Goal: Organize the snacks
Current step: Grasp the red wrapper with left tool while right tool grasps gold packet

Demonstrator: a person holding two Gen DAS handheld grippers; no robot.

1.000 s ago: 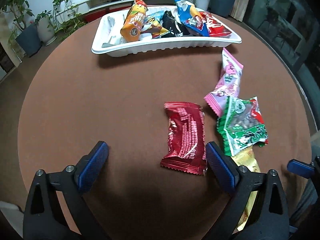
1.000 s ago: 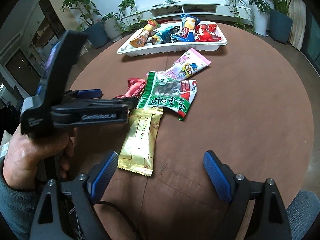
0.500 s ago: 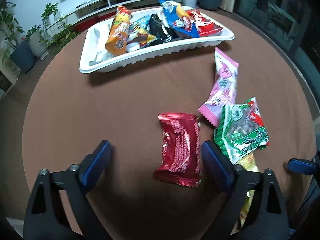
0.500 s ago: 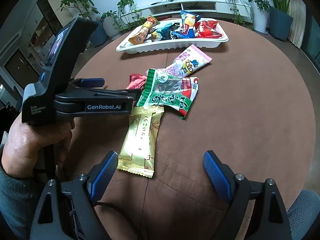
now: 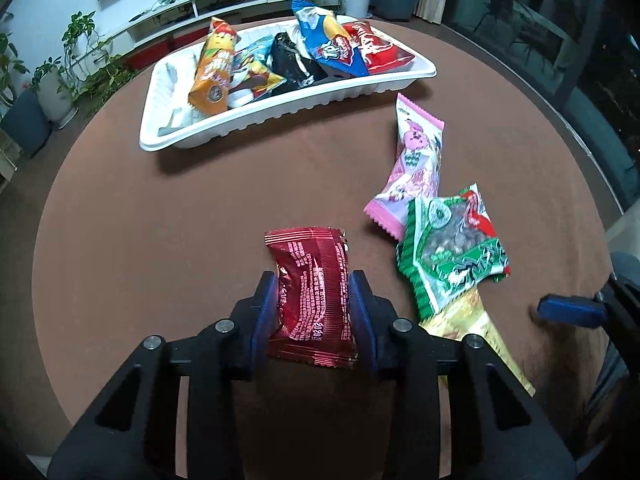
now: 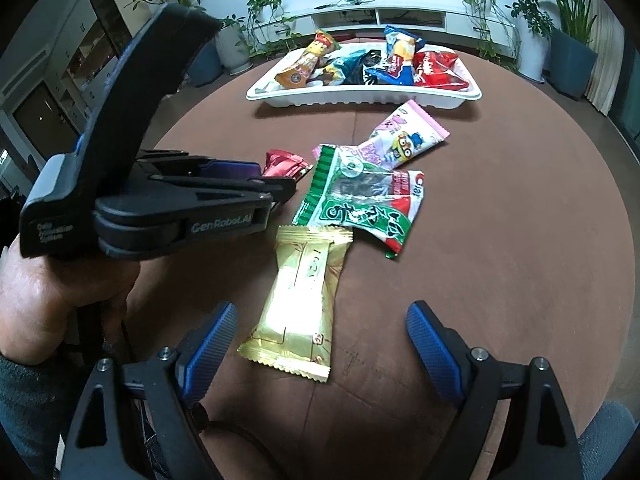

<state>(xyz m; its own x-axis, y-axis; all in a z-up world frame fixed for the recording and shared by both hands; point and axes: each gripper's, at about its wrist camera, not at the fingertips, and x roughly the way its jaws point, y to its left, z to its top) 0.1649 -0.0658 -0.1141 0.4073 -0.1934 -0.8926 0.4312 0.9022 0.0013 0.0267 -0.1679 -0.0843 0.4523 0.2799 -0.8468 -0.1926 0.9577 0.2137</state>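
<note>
A: Now, left claw (image 5: 314, 308)?
B: Pinching the red snack packet (image 5: 312, 294) on the counter (image 5: 160, 240); white tray (image 5: 280, 108) far ahead of it.
A: Right claw (image 6: 320, 354)?
B: Spread; gold packet (image 6: 300, 300) between its fingers.

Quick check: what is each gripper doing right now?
Left gripper: shut on the red snack packet.
Right gripper: open, holding nothing, above the gold packet.

left hand-held gripper (image 5: 314, 304) — black plastic frame, silver screws, blue ribbed pads, white "GenRobot.AI" lettering | right hand-held gripper (image 6: 318, 354) — same black frame, blue pads | hand (image 6: 48, 292) — bare skin, grey-blue sleeve
</note>
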